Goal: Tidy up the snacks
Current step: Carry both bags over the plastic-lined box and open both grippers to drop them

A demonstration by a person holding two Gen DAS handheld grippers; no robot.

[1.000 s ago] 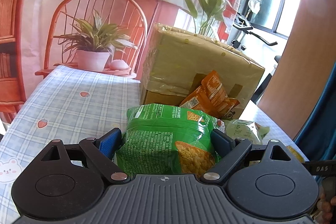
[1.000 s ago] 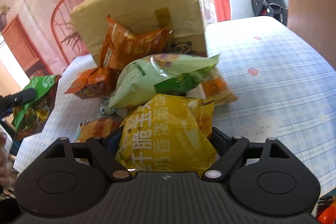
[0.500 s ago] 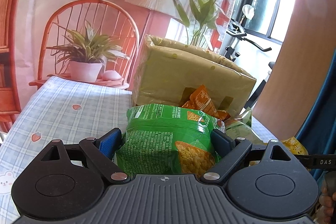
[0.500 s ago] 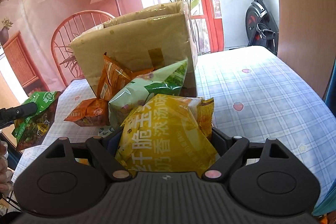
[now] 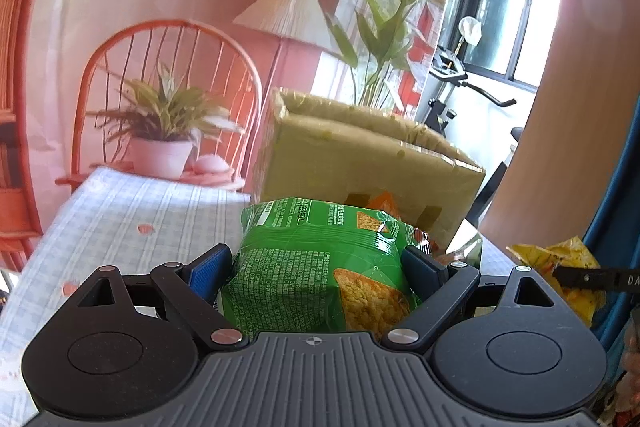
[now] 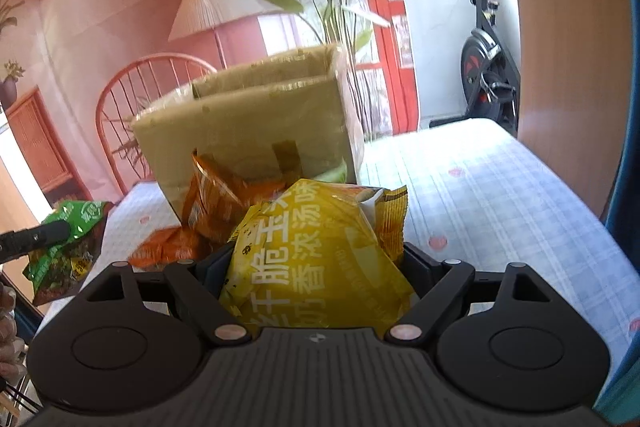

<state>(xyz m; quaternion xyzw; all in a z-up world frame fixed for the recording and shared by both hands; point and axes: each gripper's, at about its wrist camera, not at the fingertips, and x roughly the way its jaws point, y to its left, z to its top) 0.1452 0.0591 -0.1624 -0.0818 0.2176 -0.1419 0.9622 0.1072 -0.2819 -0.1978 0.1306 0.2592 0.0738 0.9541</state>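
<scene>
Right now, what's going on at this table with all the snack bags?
A person is sorting snacks with a handheld gripper in each hand. The left gripper is clamped on a green snack bag, and the right gripper is clamped on a yellow snack bag. Both bags are held above the checked tablecloth, facing an open cardboard box. Orange snack packets lie against the box's front, not yet put away.
</scene>
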